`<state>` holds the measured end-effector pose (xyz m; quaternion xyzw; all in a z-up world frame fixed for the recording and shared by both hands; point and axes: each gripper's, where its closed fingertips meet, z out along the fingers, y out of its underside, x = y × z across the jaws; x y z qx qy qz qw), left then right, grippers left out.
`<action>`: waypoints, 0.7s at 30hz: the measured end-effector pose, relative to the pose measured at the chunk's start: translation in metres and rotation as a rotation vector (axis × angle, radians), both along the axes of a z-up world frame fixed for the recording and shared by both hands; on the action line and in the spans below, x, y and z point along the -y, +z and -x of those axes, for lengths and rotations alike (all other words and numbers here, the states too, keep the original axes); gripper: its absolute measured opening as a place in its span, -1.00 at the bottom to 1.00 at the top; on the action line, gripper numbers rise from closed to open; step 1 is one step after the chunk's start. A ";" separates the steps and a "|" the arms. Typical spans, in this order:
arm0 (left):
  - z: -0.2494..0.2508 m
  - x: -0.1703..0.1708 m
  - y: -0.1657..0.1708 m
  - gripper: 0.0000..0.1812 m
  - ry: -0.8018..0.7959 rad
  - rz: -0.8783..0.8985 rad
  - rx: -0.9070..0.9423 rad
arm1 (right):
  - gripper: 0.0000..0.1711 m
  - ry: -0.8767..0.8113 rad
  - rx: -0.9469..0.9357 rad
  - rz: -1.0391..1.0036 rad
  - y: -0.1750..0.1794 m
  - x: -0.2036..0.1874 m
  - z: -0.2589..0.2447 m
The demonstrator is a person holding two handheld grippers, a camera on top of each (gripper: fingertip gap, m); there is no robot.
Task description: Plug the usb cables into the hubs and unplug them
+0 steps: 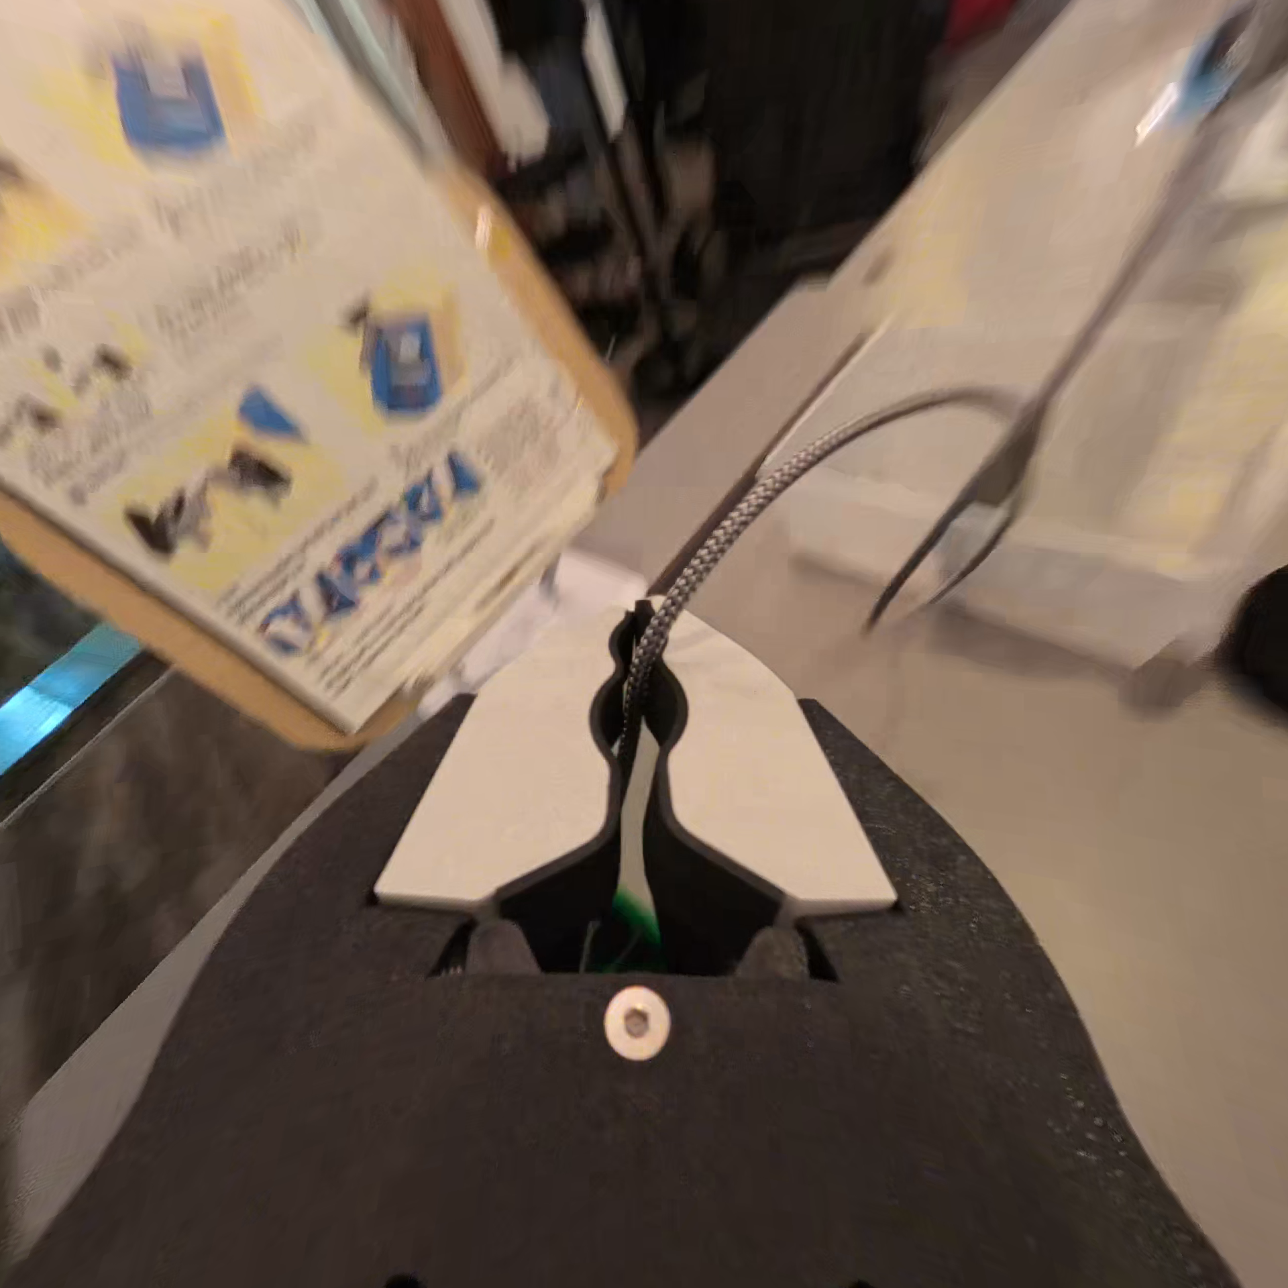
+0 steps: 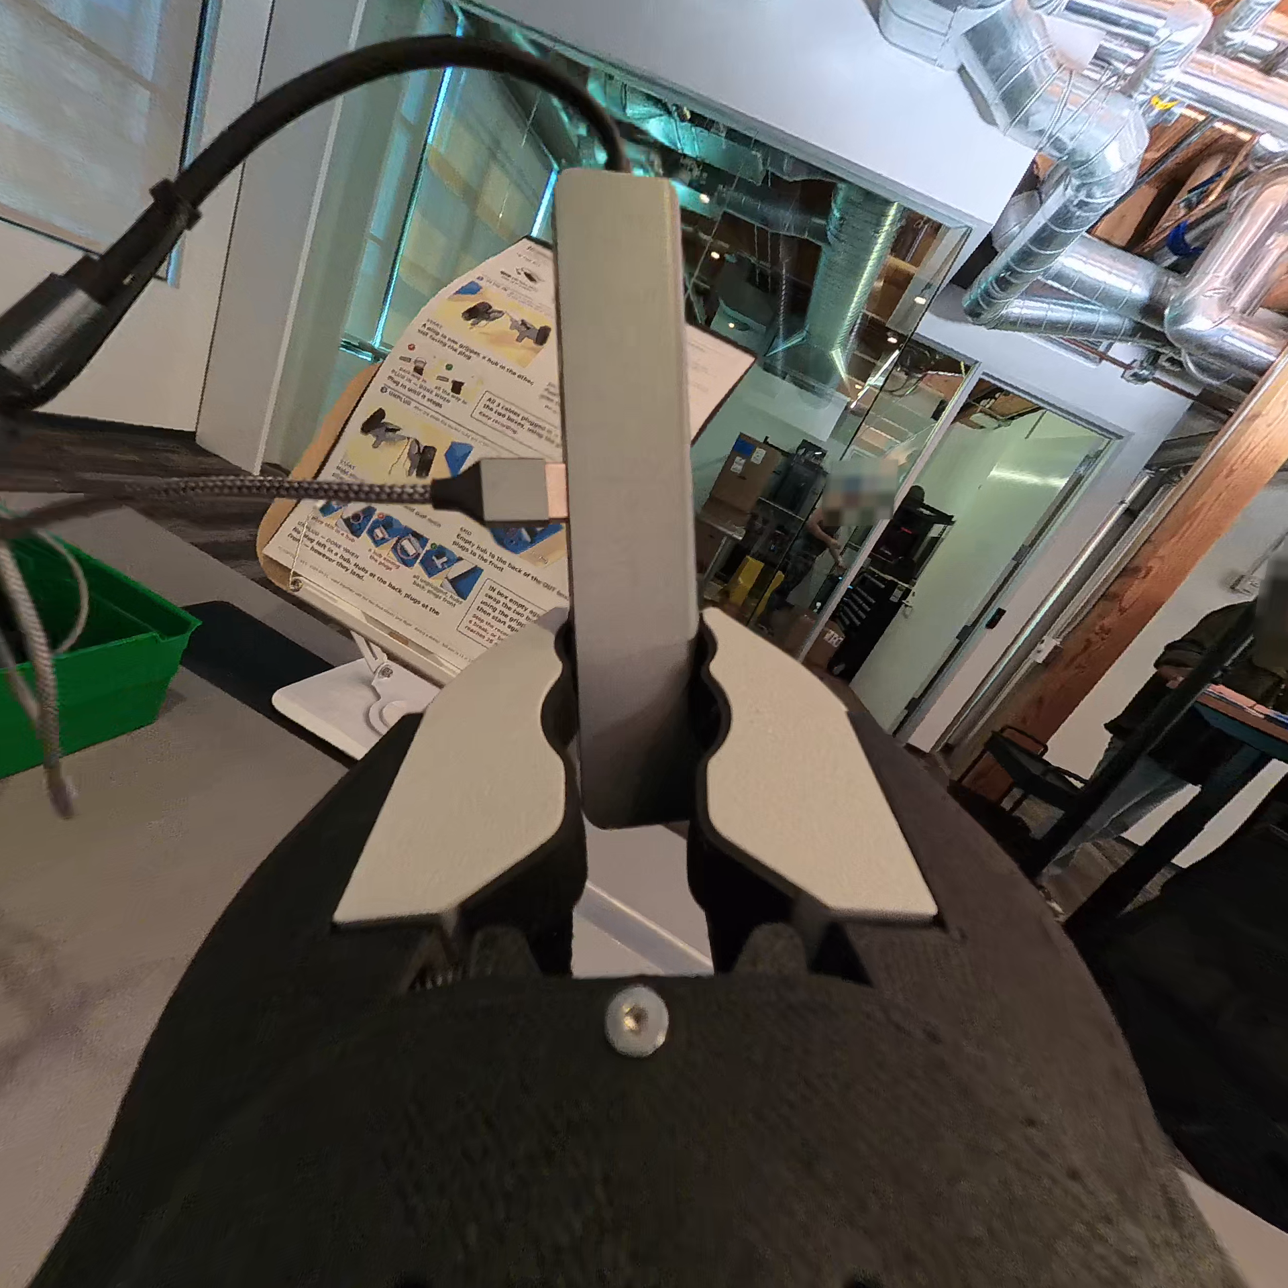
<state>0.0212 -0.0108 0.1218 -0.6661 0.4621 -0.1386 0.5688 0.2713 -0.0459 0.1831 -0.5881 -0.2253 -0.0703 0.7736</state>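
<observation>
In the right wrist view my right gripper (image 2: 633,631) is shut on a flat grey USB hub (image 2: 620,390) and holds it upright above the table. The hub's own black cable (image 2: 390,70) arches from its top to the left. A grey USB plug (image 2: 505,491) on a braided cable (image 2: 279,488) meets the hub's left edge; how deep it sits I cannot tell. In the blurred left wrist view my left gripper (image 1: 648,617) is shut on a braided grey cable (image 1: 732,502), which curves away to the right. The plug is not visible there.
A green bin (image 2: 104,669) stands at the left on the grey table (image 2: 139,871), with another braided cable (image 2: 42,669) hanging over it. An instruction board (image 2: 432,446) on a white stand is behind the hub; it also fills the upper left of the left wrist view (image 1: 279,313). There is about 25 cm between the tips of the two grippers.
</observation>
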 end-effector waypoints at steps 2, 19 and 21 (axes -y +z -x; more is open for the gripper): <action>-0.016 0.042 0.032 -1.00 -0.118 -0.032 0.132 | -0.64 0.007 0.010 0.024 -0.006 -0.005 0.003; -0.066 0.133 -0.047 -0.28 -0.445 0.247 -0.275 | -0.64 -0.031 0.075 0.133 -0.031 -0.023 -0.005; -0.051 0.117 -0.066 -0.13 -0.370 0.231 -0.404 | -0.64 -0.046 0.061 0.147 -0.033 -0.024 -0.015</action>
